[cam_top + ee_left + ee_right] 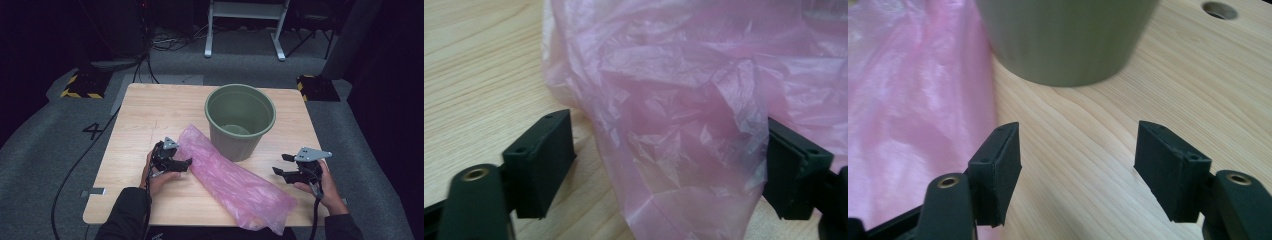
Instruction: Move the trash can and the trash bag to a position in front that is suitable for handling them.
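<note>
1. A light wooden table (150, 107) stands on grey carpet in a dark room; a green bucket (240, 120) sits upright at its far centre.
2. The pink plastic bag (235, 182) lies flat with its long axis diagonal, running from beside the bucket to the near right edge.
3. The left gripper (181, 162) is nearer. Its jaws are parted, with a fold of bag between them that is not pinched.
4. The right gripper (281, 166) hovers right of the bag, jaws apart and empty, pointing toward the bucket.
</note>
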Demonstrator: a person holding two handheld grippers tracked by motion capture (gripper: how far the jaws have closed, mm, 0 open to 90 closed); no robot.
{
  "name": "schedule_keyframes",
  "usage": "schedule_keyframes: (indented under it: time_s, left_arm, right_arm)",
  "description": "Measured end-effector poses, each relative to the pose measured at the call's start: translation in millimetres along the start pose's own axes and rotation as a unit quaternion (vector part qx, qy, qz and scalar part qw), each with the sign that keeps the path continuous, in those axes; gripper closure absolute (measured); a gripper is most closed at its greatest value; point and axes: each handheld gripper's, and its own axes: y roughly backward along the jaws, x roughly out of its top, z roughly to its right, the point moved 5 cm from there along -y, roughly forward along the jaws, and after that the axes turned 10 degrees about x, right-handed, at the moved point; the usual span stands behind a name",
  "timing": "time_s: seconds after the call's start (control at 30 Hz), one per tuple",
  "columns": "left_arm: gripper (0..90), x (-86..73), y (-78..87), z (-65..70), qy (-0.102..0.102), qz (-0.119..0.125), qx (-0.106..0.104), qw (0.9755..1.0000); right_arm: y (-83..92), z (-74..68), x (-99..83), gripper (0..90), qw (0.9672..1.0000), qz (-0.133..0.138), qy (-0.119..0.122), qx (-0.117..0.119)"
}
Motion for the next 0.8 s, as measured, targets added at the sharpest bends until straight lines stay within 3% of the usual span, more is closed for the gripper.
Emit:
schedule_keyframes:
  time_s: [0.13,0.23,0.37,0.57,0.8]
  left_arm:
    - [22.0,2.4,-2.3,2.9,-0.011,-0.003,0.011,0.9999]
    - [30.0,4.6,-4.2,2.9,-0.019,-0.005,0.033,0.9993]
    - [37.4,7.5,-5.5,2.1,-0.015,-0.004,0.038,0.9992]
    - [62.3,8.1,-4.8,2.6,-0.025,0.005,0.028,0.9993]
    - [79.9,7.3,-5.1,-1.7,-0.014,0.014,0.024,0.9995]
  right_arm:
    - [7.3,9.7,-8.3,35.5,0.9998,0.004,-0.013,-0.011]
    - [10.9,16.7,-14.9,36.2,0.9995,0.005,-0.024,-0.018]
    - [12.1,22.3,-21.9,36.8,0.9991,0.005,-0.036,-0.02]
    - [8.4,24.8,-26.4,37.2,0.9991,-0.002,-0.036,-0.023]
    - [-1.2,22.4,-28.8,37.7,0.9992,-0.009,-0.037,-0.01]
